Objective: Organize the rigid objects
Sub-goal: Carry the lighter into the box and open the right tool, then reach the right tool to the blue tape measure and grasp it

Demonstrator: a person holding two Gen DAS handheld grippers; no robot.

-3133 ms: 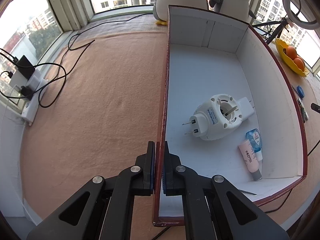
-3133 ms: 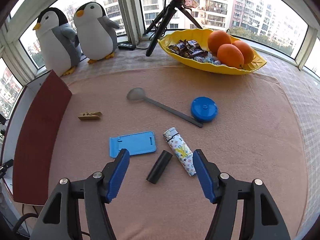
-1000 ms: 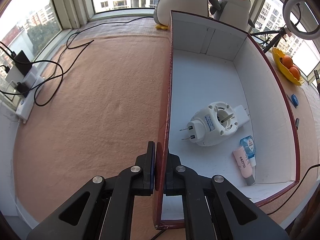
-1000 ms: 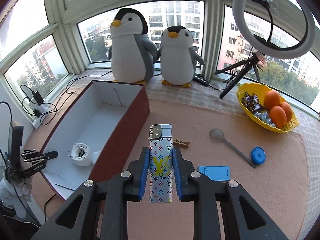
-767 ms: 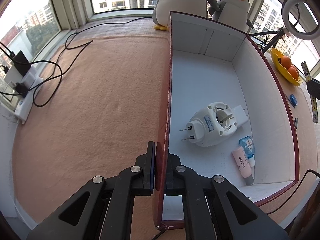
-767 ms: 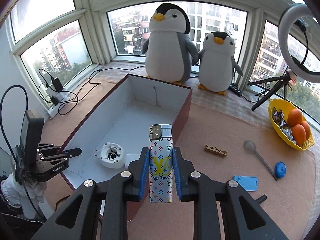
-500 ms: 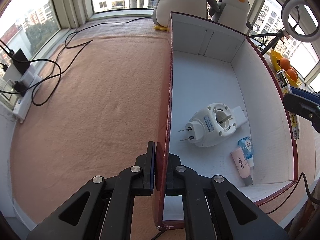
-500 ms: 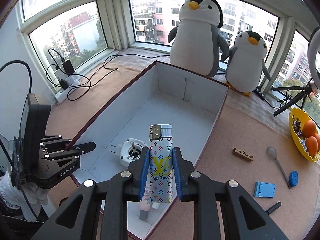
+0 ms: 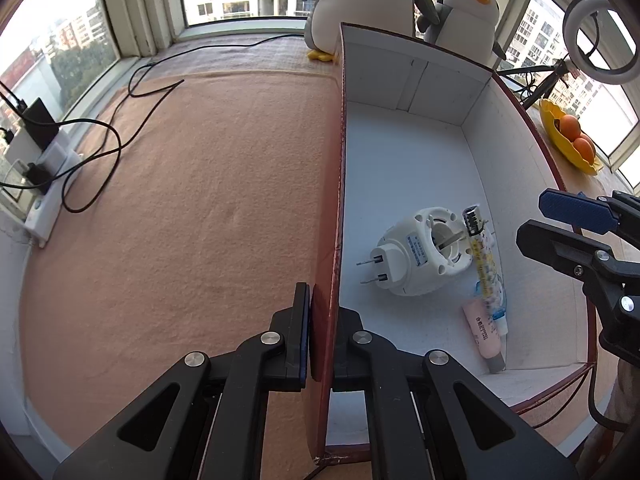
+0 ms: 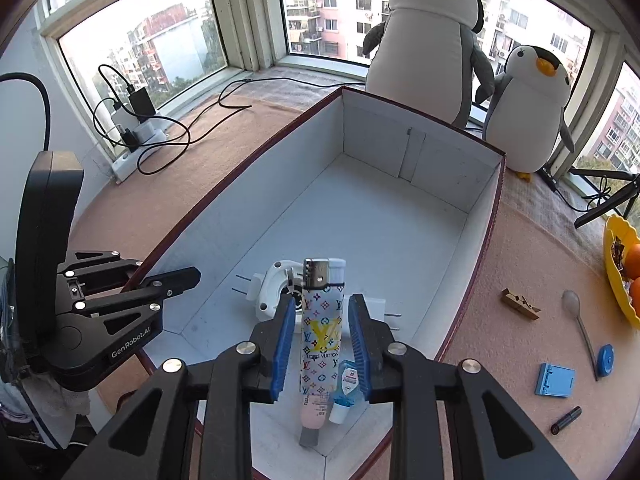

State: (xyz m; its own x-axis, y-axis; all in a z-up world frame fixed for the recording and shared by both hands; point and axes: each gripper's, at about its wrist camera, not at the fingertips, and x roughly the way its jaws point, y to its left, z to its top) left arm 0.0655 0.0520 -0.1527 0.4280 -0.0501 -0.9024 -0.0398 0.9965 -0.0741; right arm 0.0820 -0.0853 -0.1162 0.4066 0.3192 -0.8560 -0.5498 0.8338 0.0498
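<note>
Our right gripper (image 10: 322, 330) is spread, the lighter (image 10: 322, 320) loose between its pads, low center over the box (image 10: 416, 216). Our left gripper (image 9: 322, 336) pinches the box wall. The lighter looks light, stiff, slick; grip mid-body.

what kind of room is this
Likely a bay-window ledge in a high-rise flat, set up for recording: apartment blocks fill the windows, plush penguins sit on the sill, and a ring light stands nearby.
</note>
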